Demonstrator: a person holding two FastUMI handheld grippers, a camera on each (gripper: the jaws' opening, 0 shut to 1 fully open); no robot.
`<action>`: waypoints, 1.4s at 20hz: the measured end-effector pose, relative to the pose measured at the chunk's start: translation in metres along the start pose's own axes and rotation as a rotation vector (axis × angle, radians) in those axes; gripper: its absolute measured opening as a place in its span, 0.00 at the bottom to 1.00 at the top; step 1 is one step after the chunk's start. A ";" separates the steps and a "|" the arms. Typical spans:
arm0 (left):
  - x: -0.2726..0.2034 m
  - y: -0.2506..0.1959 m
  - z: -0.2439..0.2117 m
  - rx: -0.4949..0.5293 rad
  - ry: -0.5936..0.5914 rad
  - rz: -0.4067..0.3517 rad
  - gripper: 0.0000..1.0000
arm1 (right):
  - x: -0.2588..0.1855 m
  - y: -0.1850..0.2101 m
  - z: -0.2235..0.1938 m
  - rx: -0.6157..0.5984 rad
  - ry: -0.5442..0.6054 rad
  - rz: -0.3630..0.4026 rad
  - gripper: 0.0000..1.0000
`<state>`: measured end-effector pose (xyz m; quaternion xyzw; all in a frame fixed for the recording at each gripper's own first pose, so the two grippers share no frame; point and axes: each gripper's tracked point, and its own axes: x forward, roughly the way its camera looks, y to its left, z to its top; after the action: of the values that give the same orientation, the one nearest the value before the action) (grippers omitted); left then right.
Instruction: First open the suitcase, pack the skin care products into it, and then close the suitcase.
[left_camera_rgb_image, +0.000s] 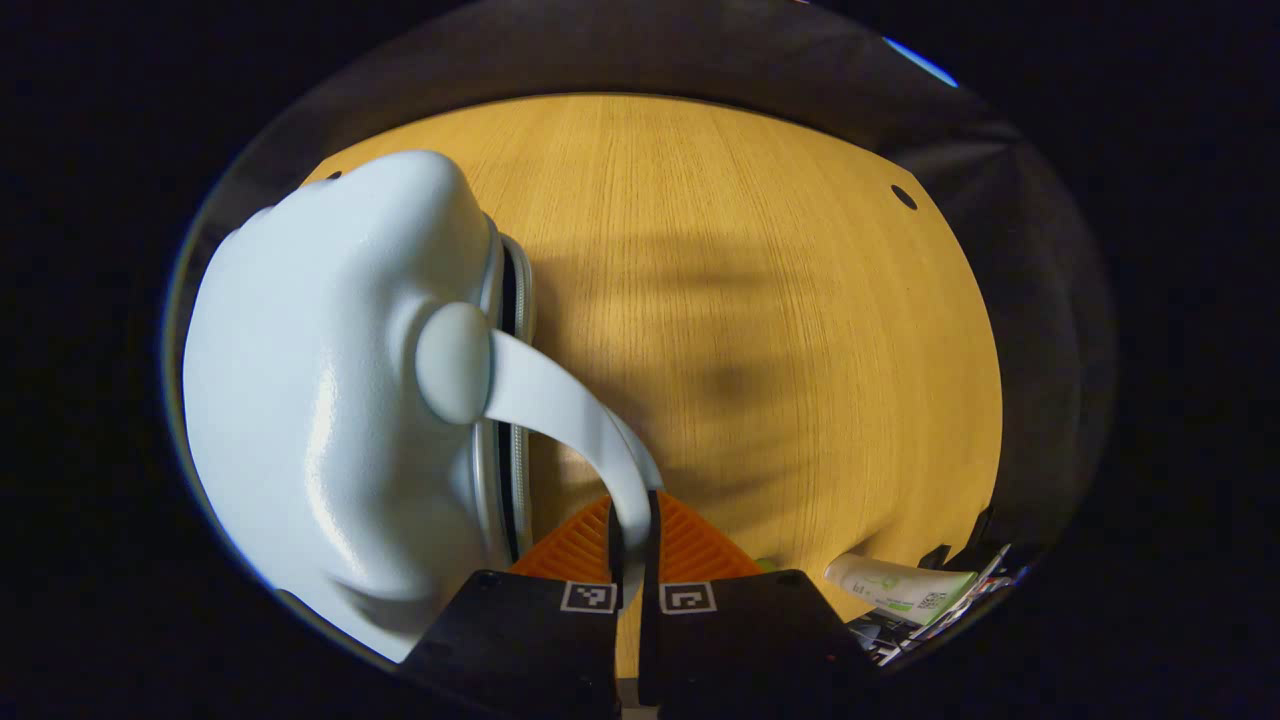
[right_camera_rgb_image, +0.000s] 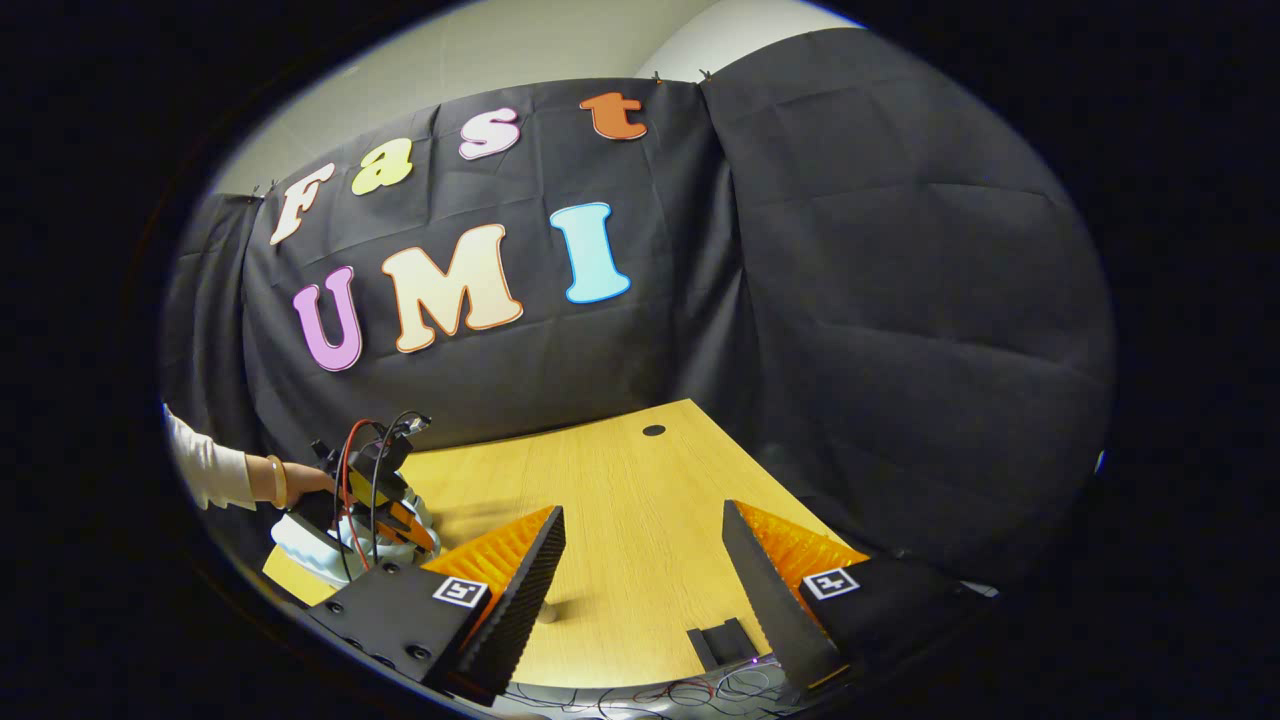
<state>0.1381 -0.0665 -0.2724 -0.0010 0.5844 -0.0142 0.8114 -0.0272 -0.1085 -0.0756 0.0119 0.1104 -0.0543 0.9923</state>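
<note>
Suitcase (left_camera_rgb_image: 330, 400), glossy pale hard shell on the wooden table (left_camera_rgb_image: 760, 300): rigid and likely slick, so keep your left gripper (left_camera_rgb_image: 632, 560) pinched on its curved handle (left_camera_rgb_image: 570, 410), right gripper (right_camera_rgb_image: 640, 570) spread wide and empty, cream tube (left_camera_rgb_image: 895, 588) lying nearby.

- The suitcase (left_camera_rgb_image: 330, 400) is a small, glossy, pale blue hard shell, standing on the bench at the left of the left gripper view, its zip seam facing right and showing a dark gap along it.
- Its curved pale handle (left_camera_rgb_image: 570, 420) is arching from a round boss on the shell down to the view's bottom.
- A white tube (left_camera_rgb_image: 895, 588) with green print is lying on its side at the bench's lower right edge, well apart from the suitcase.
</note>
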 end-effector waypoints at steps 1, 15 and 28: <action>-0.001 -0.001 0.000 0.014 0.000 -0.001 0.01 | 0.001 0.001 0.000 -0.002 0.003 0.005 0.98; -0.108 -0.016 0.056 -0.151 -0.294 -0.127 0.00 | 0.034 0.035 -0.002 -0.037 0.043 0.163 0.98; -0.342 0.150 0.045 -0.450 -0.646 -0.145 0.00 | 0.051 0.090 -0.001 -0.079 0.042 0.227 0.98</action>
<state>0.0762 0.0913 0.0630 -0.2243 0.2861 0.0578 0.9298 0.0316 -0.0241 -0.0871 -0.0137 0.1309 0.0632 0.9893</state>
